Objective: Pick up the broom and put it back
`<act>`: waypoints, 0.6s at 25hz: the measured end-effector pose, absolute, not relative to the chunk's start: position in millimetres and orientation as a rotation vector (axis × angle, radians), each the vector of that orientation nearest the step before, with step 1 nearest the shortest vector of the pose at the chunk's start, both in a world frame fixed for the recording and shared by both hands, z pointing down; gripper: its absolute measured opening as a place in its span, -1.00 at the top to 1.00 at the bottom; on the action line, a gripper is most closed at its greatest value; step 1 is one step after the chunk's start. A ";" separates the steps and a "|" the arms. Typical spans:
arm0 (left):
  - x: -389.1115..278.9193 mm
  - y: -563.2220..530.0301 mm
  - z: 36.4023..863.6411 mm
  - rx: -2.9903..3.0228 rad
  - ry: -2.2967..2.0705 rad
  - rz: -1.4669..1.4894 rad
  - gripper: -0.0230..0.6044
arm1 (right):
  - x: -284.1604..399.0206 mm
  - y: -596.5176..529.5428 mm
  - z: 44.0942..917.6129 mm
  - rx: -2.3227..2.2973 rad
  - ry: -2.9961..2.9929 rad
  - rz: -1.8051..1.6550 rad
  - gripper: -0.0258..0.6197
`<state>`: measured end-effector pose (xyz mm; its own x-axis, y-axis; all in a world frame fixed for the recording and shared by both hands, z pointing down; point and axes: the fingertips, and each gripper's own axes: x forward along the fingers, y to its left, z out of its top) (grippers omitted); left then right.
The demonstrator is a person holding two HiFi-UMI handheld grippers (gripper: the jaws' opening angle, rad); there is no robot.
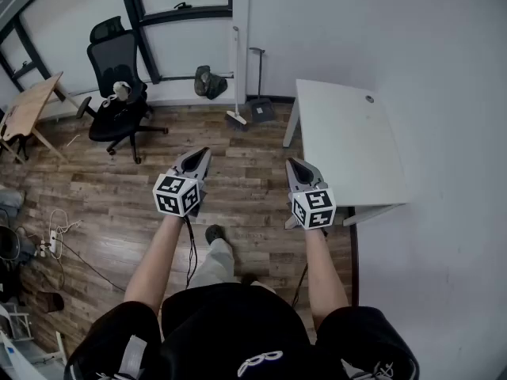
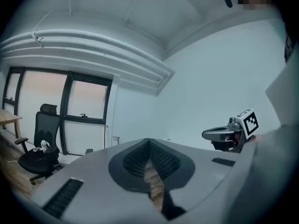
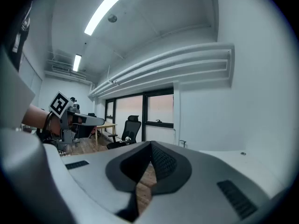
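The broom [image 1: 236, 85] leans against the far white wall, its pale handle upright and its brush head [image 1: 236, 119] on the wood floor. A dark dustpan [image 1: 261, 108] with a long handle stands right beside it. My left gripper [image 1: 204, 152] and right gripper [image 1: 291, 163] are held out side by side in front of me, well short of the broom, both pointing toward that wall. Both are shut with nothing between the jaws, as the left gripper [image 2: 149, 142] and the right gripper [image 3: 151, 146] show in their own views.
A white table [image 1: 348, 145] stands to the right, close to my right gripper. A black office chair [image 1: 119, 93] is at the far left, with a wooden table [image 1: 28, 109] beyond it. A dark bag [image 1: 210, 83] lies by the wall. Cables and a power strip [image 1: 51, 240] lie at the left.
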<state>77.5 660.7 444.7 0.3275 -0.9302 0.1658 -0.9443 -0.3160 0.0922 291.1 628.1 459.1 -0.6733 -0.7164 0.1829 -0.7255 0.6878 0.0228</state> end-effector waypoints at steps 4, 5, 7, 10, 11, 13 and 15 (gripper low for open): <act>83.0 664.8 449.4 2.424 -1.709 0.141 0.87 | 300.8 632.5 463.8 1.194 -2.700 0.083 0.84; 81.5 664.5 449.6 2.425 -1.710 0.142 0.87 | 301.0 632.2 463.9 1.199 -2.696 0.080 0.84; 76.9 662.5 450.6 2.421 -1.710 0.136 0.87 | 300.1 630.4 464.7 1.205 -2.688 0.074 0.84; 73.0 654.9 455.4 2.416 -1.703 0.130 0.87 | 298.4 623.7 468.7 1.209 -2.683 0.081 0.84; 72.4 650.2 457.3 2.418 -1.698 0.130 0.87 | 298.0 619.8 470.3 1.215 -2.679 0.082 0.84; 69.6 637.9 460.4 2.424 -1.686 0.129 0.87 | 295.3 611.0 473.6 1.223 -2.665 0.081 0.84; 64.3 622.3 463.2 2.430 -1.670 0.127 0.87 | 291.6 601.2 476.2 1.231 -2.650 0.081 0.84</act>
